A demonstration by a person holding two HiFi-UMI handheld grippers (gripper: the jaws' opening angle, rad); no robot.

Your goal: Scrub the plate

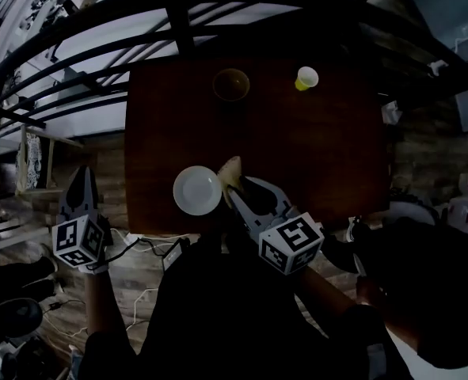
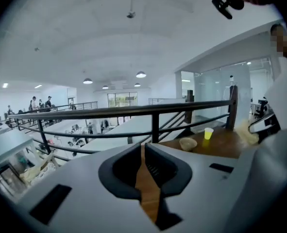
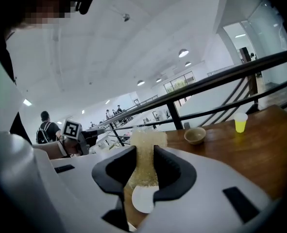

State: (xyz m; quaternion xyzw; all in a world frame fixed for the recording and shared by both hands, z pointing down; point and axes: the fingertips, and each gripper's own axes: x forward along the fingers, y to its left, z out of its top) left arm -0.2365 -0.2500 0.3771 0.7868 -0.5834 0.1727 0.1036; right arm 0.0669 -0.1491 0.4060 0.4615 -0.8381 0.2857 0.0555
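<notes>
Right gripper (image 1: pixel 237 192) pinches a yellow sponge (image 1: pixel 230 171) just beside the white plate (image 1: pixel 197 190) near the table's (image 1: pixel 313 149) front edge. Left gripper (image 1: pixel 81 179), jaws pressed together, hangs off to the side. Scrubbing well likely means lowering the sponge flat onto the plate. Farther off stand a bowl (image 1: pixel 231 84) and a cup (image 1: pixel 306 78).
</notes>
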